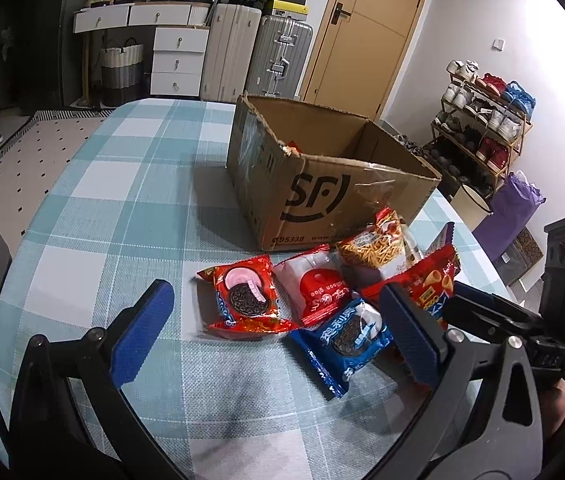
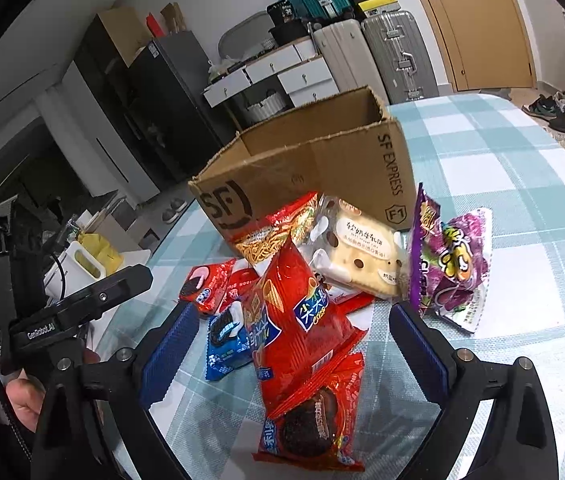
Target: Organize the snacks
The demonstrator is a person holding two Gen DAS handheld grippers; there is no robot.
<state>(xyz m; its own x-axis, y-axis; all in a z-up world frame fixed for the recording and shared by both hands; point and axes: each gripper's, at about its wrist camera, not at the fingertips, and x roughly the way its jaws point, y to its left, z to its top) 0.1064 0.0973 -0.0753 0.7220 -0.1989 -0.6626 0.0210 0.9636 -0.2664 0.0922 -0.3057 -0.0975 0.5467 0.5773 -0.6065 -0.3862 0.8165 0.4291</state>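
Observation:
An open cardboard box (image 1: 322,184) (image 2: 314,168) stands on the checked tablecloth. A pile of snack packets lies in front of it. In the left wrist view I see a red Oreo pack (image 1: 246,300), a red-and-white packet (image 1: 316,288), a blue Oreo pack (image 1: 346,338) and a noodle snack bag (image 1: 374,244). My left gripper (image 1: 274,332) is open just short of the pile. In the right wrist view a red chip bag (image 2: 298,320) and a red cookie pack (image 2: 314,416) lie between the wide-open fingers of my right gripper (image 2: 294,356). A cream biscuit pack (image 2: 358,256) and a purple bag (image 2: 450,264) lie beyond.
The table (image 1: 114,208) edge runs close on the right in the left wrist view, with a shoe rack (image 1: 482,124) and purple bag (image 1: 510,208) beyond. Suitcases (image 1: 258,52) and white drawers (image 1: 178,60) stand behind the table. A hand (image 2: 22,400) holds the left gripper's handle.

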